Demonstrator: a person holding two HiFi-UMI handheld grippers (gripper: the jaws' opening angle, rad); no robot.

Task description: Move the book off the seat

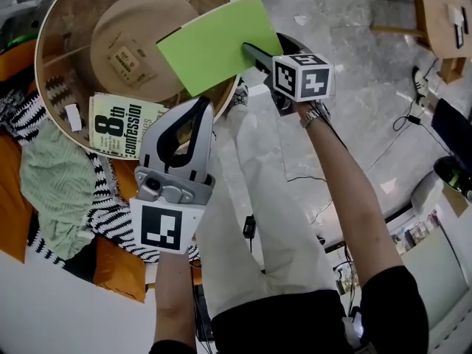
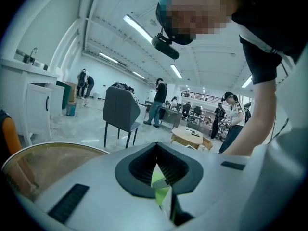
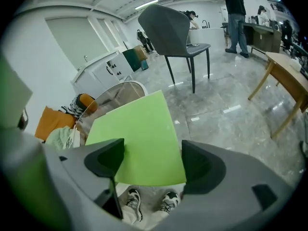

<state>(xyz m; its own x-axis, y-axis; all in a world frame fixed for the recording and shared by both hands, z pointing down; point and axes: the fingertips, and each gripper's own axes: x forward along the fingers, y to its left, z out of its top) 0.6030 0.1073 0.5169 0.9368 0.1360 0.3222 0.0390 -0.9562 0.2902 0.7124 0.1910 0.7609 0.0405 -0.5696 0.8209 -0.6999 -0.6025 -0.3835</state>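
A flat lime-green book [image 1: 214, 43] lies tilted across the near rim of a round wooden tub-shaped seat [image 1: 51, 28]. My right gripper [image 1: 253, 52] is at the book's right edge. In the right gripper view its jaws stand wide apart, with the green book's [image 3: 139, 134] near edge between them and no pad pressing on it; the right gripper [image 3: 153, 150] is open. A paperback titled "8th confession" [image 1: 122, 124] lies beside the tub on striped cloth. My left gripper [image 1: 204, 105] hovers just below the green book, fingertips together. A green sliver [image 2: 158, 179] shows through its slit.
Left of the tub an orange cushion [image 1: 11, 212] carries a green garment [image 1: 55, 183] and striped cloth [image 1: 110, 216]. The person's white trousers [image 1: 265, 198] and shoes stand on the grey marble floor. A grey chair [image 3: 178, 28], a wooden table [image 3: 288, 76] and floor cables [image 1: 402, 124] are nearby.
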